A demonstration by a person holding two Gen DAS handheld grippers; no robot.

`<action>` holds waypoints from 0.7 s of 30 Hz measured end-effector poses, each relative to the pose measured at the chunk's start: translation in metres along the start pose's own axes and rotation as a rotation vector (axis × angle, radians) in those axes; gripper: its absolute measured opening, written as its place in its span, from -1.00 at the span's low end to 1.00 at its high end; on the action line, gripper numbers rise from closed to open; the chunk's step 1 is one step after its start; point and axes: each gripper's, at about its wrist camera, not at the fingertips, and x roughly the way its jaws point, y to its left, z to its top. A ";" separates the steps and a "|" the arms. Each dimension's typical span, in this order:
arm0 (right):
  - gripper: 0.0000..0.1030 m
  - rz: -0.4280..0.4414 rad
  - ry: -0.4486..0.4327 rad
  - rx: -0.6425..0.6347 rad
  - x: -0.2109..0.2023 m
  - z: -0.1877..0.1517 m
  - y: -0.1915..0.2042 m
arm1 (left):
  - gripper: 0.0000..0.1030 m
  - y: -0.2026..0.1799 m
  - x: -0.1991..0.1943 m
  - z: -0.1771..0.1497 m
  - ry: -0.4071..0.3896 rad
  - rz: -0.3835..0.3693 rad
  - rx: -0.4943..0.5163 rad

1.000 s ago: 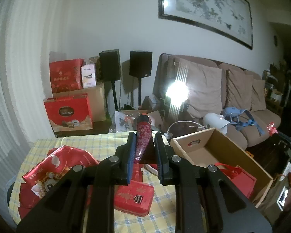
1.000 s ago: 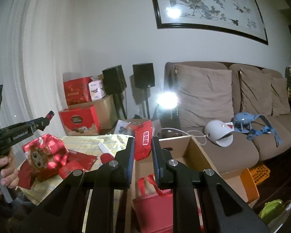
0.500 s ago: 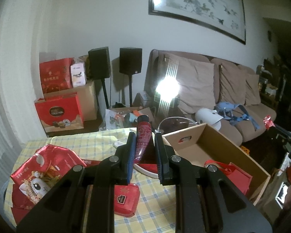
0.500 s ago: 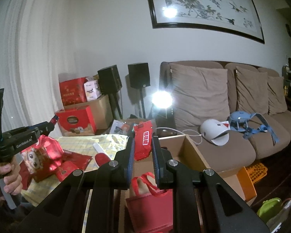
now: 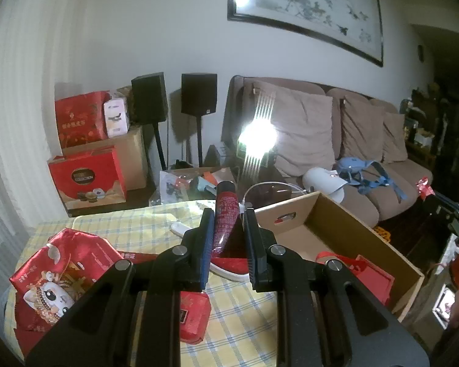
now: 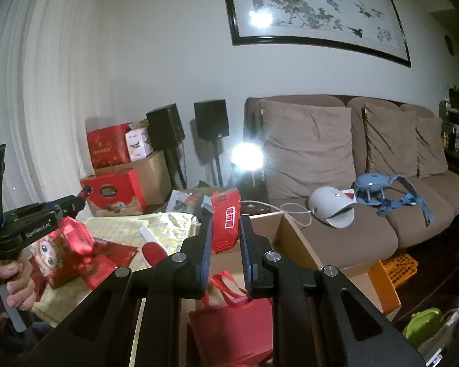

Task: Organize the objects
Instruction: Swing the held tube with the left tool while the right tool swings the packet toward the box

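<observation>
Shifted slightly across the yellow-checked tabletop [image 5: 248, 324], the left gripper [image 5: 228, 214] clamps a dark red tube [image 5: 225, 214] upright beside the cardboard box [image 5: 364, 238]. Right gripper [image 6: 225, 220] grips a red packet [image 6: 226, 223] above that box.

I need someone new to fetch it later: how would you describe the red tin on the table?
Start at the yellow checked table left of the cardboard box. At its near edge, just under the left gripper, lies the red tin. It is a small flat rounded tin with a dark label, unlike the crinkly red cartoon bag to its left.
</observation>
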 end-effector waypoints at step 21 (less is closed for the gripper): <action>-0.69 -0.051 -0.010 0.036 -0.010 0.002 -0.022 | -0.66 -0.029 0.005 0.007 -0.001 -0.055 0.036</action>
